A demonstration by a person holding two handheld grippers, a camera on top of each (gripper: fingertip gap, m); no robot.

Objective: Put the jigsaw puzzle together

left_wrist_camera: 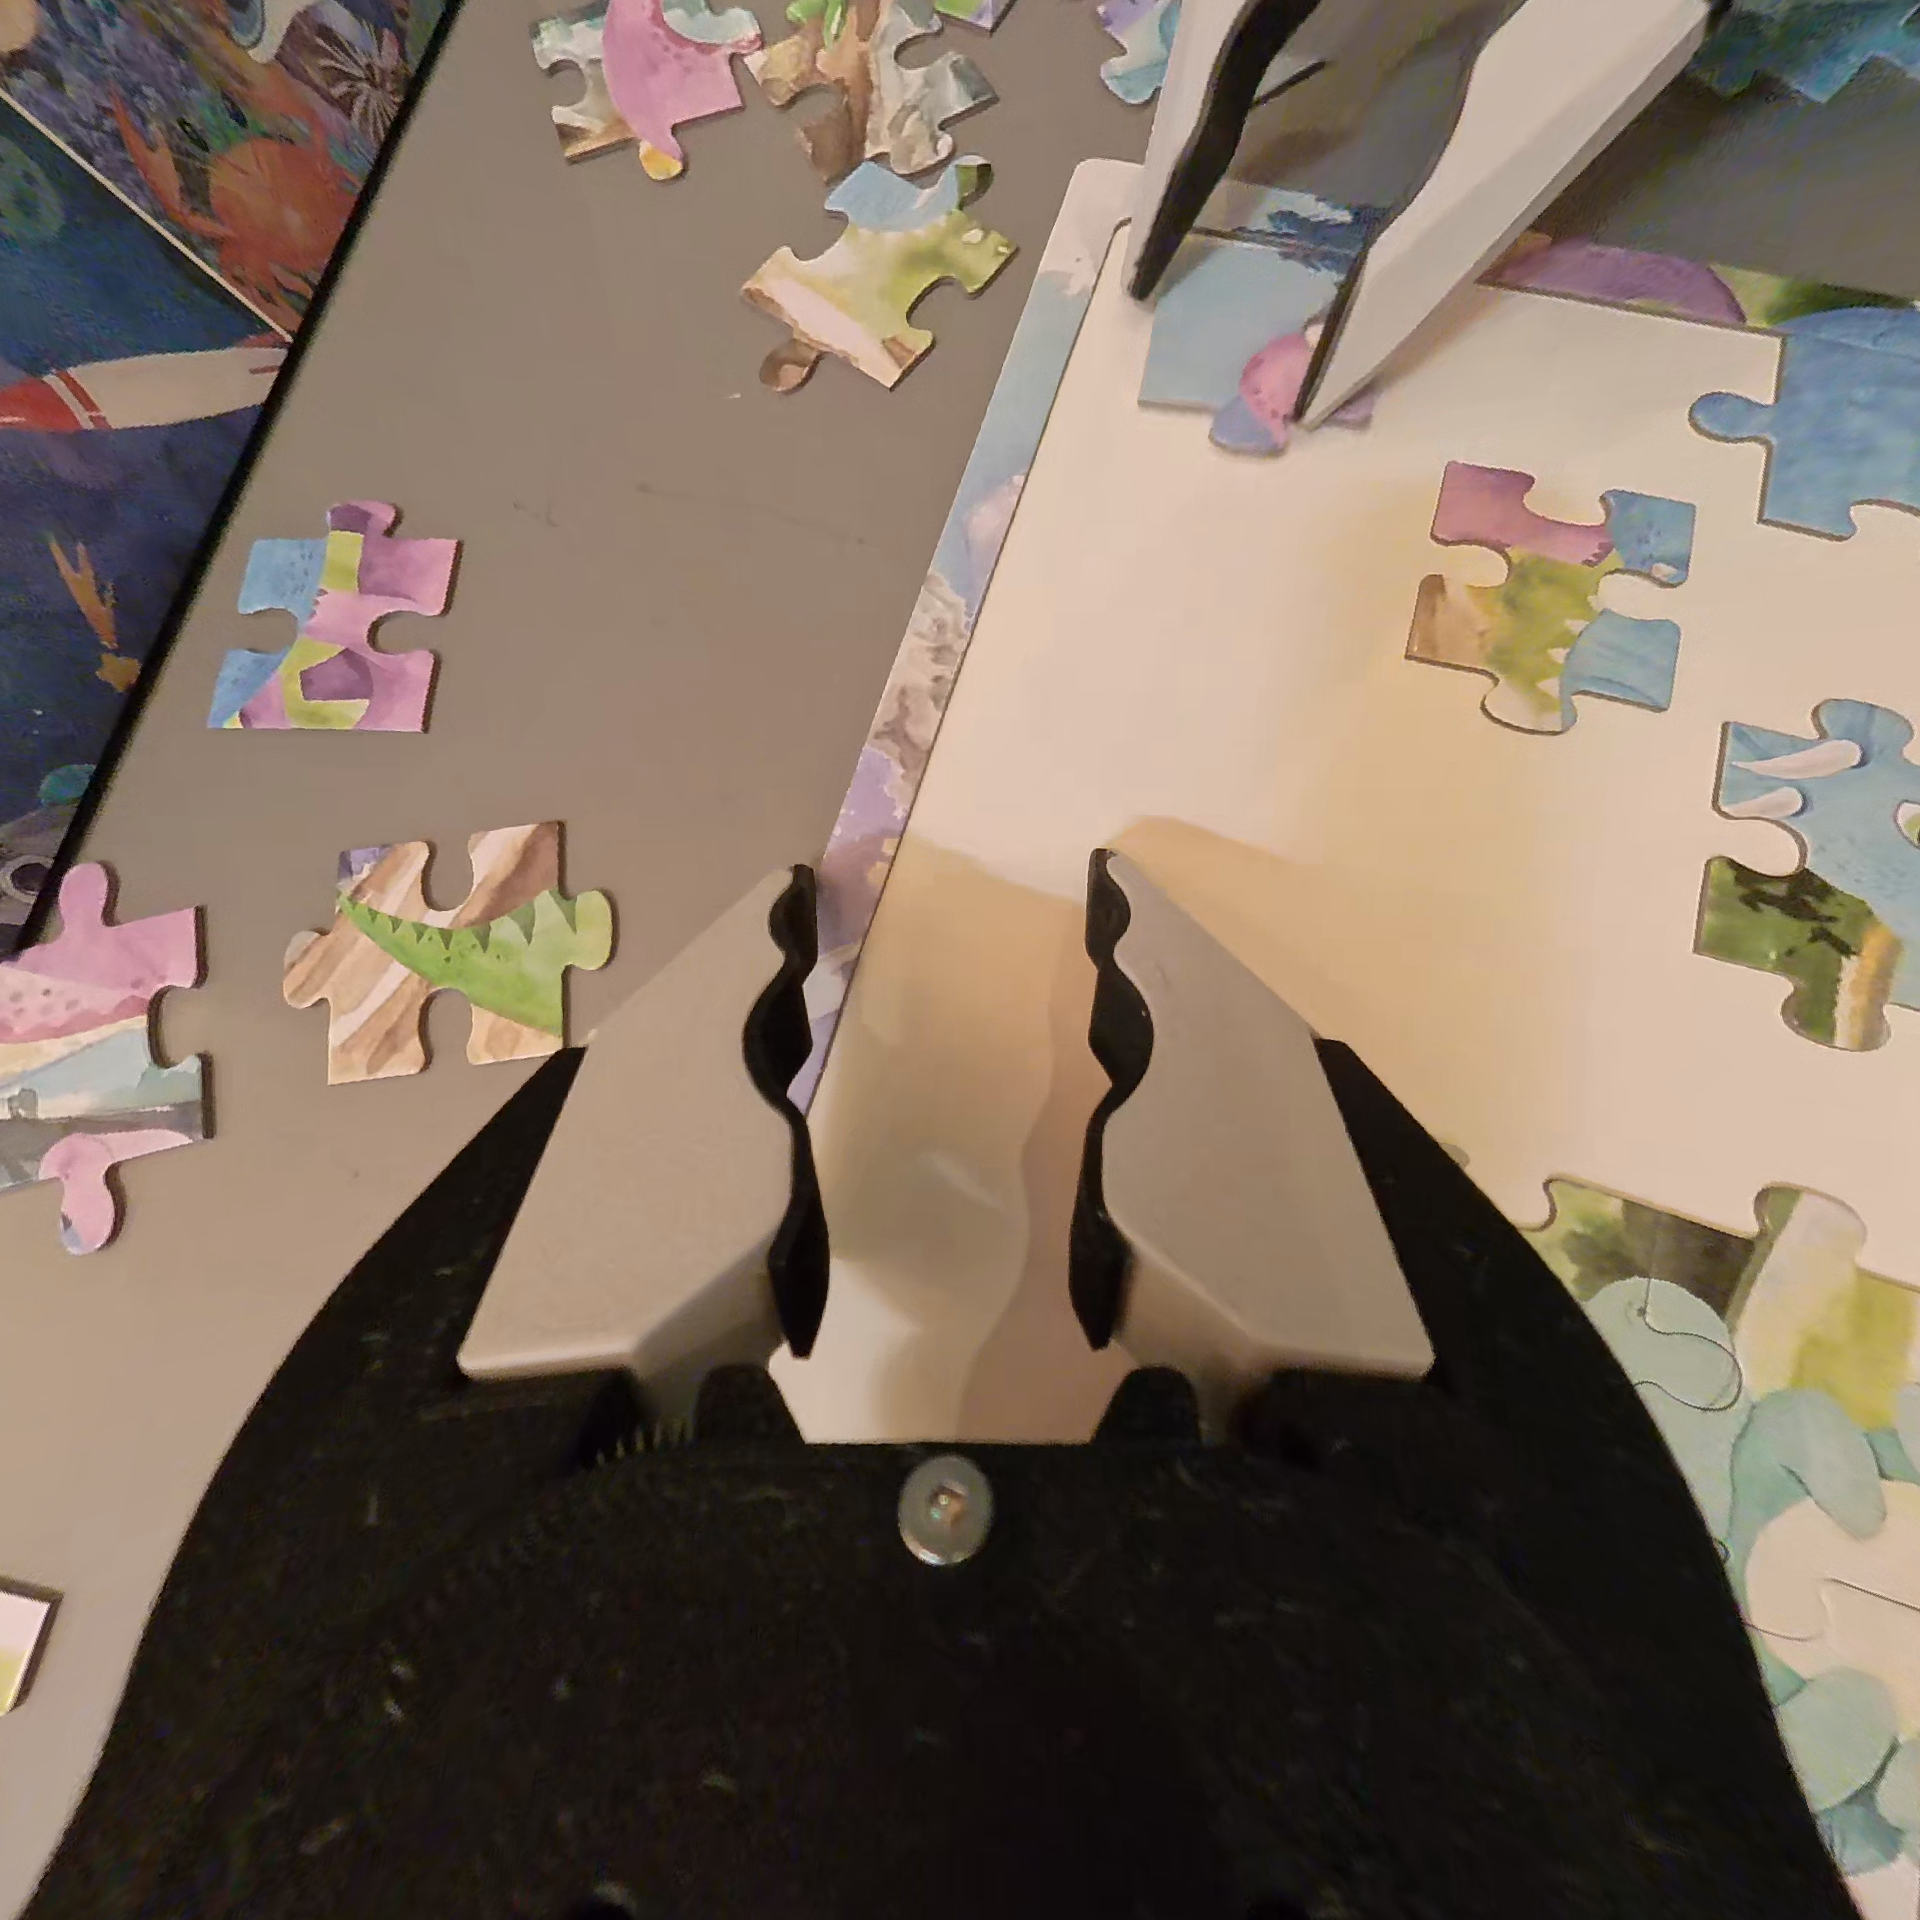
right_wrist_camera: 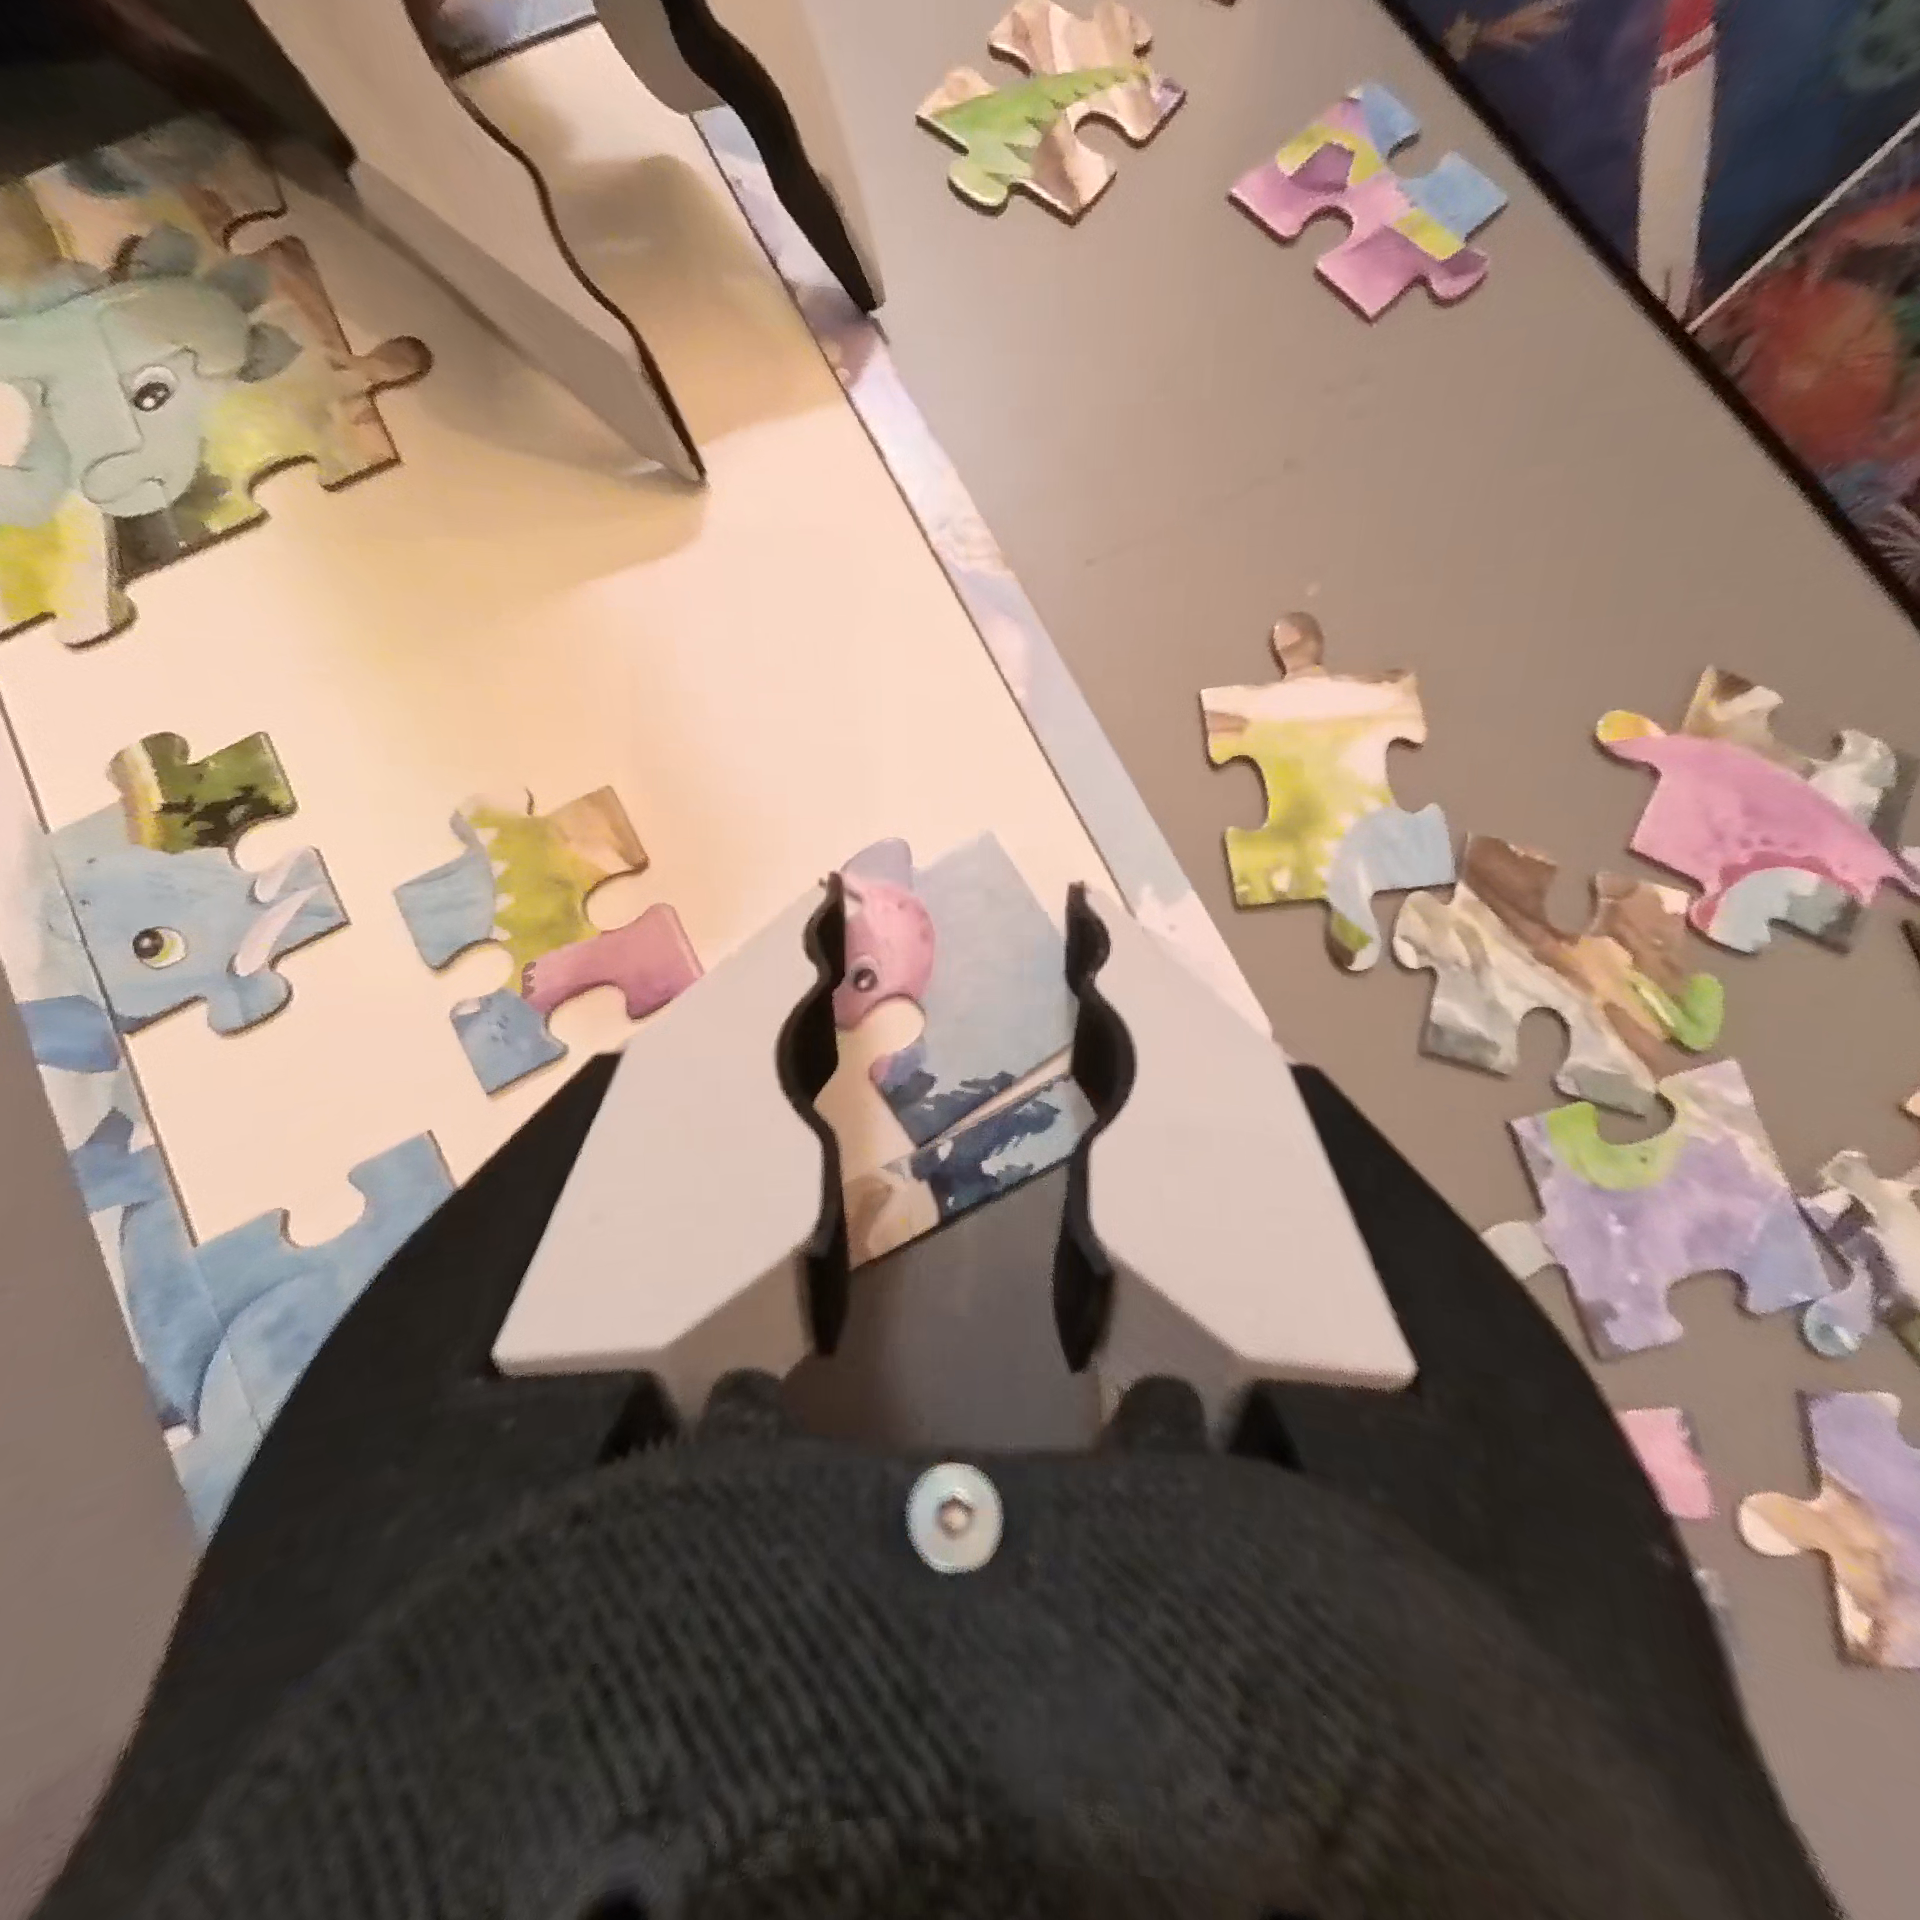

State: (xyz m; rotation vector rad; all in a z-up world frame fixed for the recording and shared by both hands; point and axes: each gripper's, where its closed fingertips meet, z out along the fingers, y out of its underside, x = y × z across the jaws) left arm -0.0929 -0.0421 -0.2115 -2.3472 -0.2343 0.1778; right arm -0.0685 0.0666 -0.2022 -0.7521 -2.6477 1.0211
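A cream puzzle tray (left_wrist_camera: 1195, 675) with a printed border lies on a grey table (left_wrist_camera: 582, 499). A blue corner piece with a pink dinosaur head (right_wrist_camera: 977, 935) lies flat in the tray's corner. My right gripper (right_wrist_camera: 951, 894) is open, its tips set down over this piece; it also shows in the left wrist view (left_wrist_camera: 1231, 353). My left gripper (left_wrist_camera: 951, 873) is open and empty, straddling the tray's border. Joined pieces with a green-grey dinosaur (right_wrist_camera: 156, 416) and a blue horned one (right_wrist_camera: 187, 914) sit in the tray. A loose green and purple piece (right_wrist_camera: 540, 914) lies between them.
Several loose pieces lie on the grey table beside the tray: a green-tail piece (left_wrist_camera: 457, 945), a purple and blue one (left_wrist_camera: 332, 623), a pink one (right_wrist_camera: 1756, 831). A dark blue printed board (left_wrist_camera: 125, 312) borders the table's far side. My right fingertips sit around 12 centimetres from my left ones. From my left tips it is roughly 7 centimetres to the green-tail piece (left_wrist_camera: 457, 945); from my right, 20 centimetres. The right camera catches it too, in the right wrist view (right_wrist_camera: 1042, 103).
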